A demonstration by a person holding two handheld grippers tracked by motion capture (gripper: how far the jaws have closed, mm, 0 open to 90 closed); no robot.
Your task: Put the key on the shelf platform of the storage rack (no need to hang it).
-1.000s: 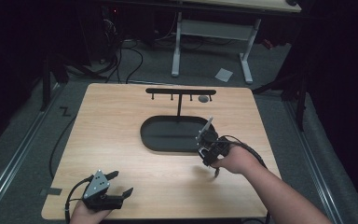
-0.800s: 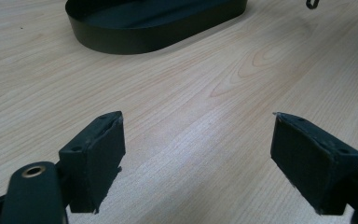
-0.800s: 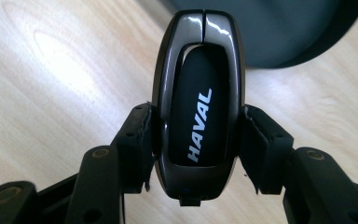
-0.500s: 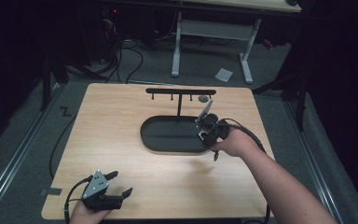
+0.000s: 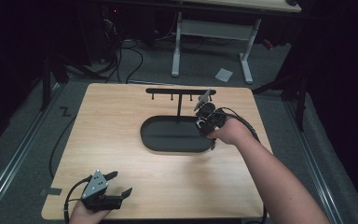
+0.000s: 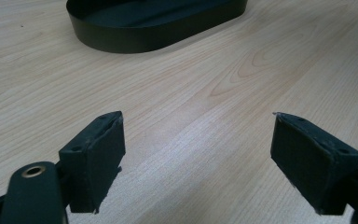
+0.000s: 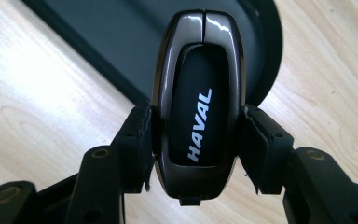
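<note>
Light wood table on grey carpet, dark room; white-legged desk behind. Black oval tray w/ hook rack mid-table. Vs 1 s ago: right gripper moved up over tray's right end, jaws clamped on HAVAL key fob. Left gripper unchanged at near-left edge, jaws apart, empty. Fob hard to make out in high view.
</note>
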